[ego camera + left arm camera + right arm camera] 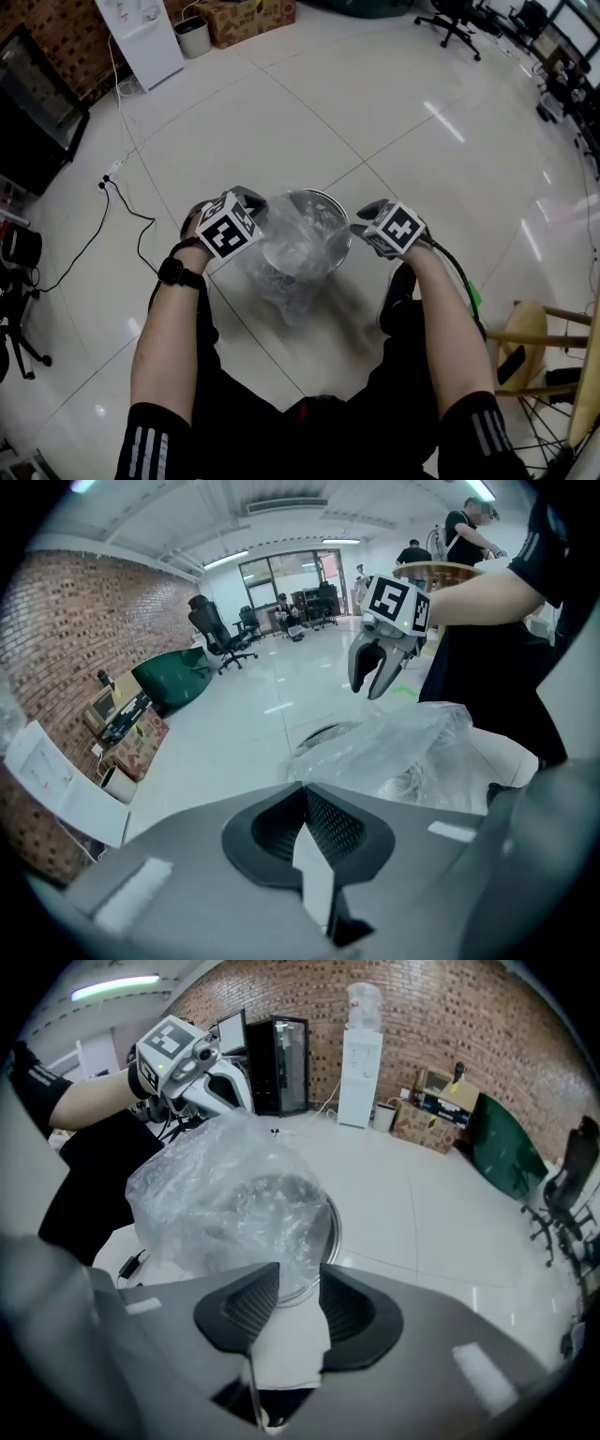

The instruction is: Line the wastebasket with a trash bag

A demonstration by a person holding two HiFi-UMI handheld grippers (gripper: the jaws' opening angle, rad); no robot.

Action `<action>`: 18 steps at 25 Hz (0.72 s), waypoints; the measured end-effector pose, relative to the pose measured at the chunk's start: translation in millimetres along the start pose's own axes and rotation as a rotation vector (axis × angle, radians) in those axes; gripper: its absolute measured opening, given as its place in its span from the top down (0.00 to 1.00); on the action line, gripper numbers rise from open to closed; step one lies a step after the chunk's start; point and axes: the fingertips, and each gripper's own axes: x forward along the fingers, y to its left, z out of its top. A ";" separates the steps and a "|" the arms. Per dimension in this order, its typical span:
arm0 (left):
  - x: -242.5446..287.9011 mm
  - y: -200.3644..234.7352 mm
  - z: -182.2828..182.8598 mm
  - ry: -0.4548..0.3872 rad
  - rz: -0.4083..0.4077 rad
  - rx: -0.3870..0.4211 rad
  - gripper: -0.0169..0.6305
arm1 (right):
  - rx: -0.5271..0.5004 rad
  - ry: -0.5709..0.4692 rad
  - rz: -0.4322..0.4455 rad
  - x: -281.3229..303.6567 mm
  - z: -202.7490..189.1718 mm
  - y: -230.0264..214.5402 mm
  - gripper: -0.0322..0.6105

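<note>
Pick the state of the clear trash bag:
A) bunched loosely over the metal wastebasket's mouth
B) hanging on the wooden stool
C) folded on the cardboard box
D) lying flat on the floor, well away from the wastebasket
A: the clear trash bag billows in crumpled folds over the round metal wastebasket. Part of the wastebasket's rim still shows bare on the far side.

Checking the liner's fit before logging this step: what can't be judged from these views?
Wastebasket bottom: every view, the crumpled trash bag covers it.
Its left rim: head view, the left gripper and bag hide it.
Any film in that gripper's closed jaws: left gripper view, clear plastic too faint.
</note>
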 end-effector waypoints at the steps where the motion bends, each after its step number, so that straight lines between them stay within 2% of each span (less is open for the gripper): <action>1: 0.2 0.1 6.2 -0.012 0.006 0.005 0.98 | -0.008 -0.026 -0.020 -9.7 6.7 -4.5 0.73; 3: 1.6 0.7 18.3 -0.031 0.017 0.016 0.98 | -0.008 -0.077 -0.023 -29.8 21.5 -7.0 0.73; 4: 3.1 1.4 23.7 -0.036 0.021 0.022 0.98 | -0.008 -0.083 0.005 -37.4 25.9 -2.8 0.73; 7: 10.4 3.7 38.4 -0.039 0.027 0.034 0.98 | -0.049 -0.019 0.078 -44.6 21.3 11.7 0.72; 9: 16.9 1.6 46.0 -0.031 0.019 0.045 0.98 | -0.073 0.001 0.044 -45.7 20.0 6.9 0.72; 14: 24.7 -10.0 48.3 -0.004 -0.019 0.075 0.98 | -0.025 -0.090 -0.083 -44.6 38.8 -29.1 0.72; 16: 21.6 -12.9 45.3 0.003 -0.026 0.075 0.98 | 0.000 -0.108 -0.087 -32.7 42.5 -35.3 0.72; 18: 17.4 -14.6 44.1 0.005 -0.027 0.072 0.98 | 0.037 -0.105 -0.036 -15.2 38.9 -32.3 0.72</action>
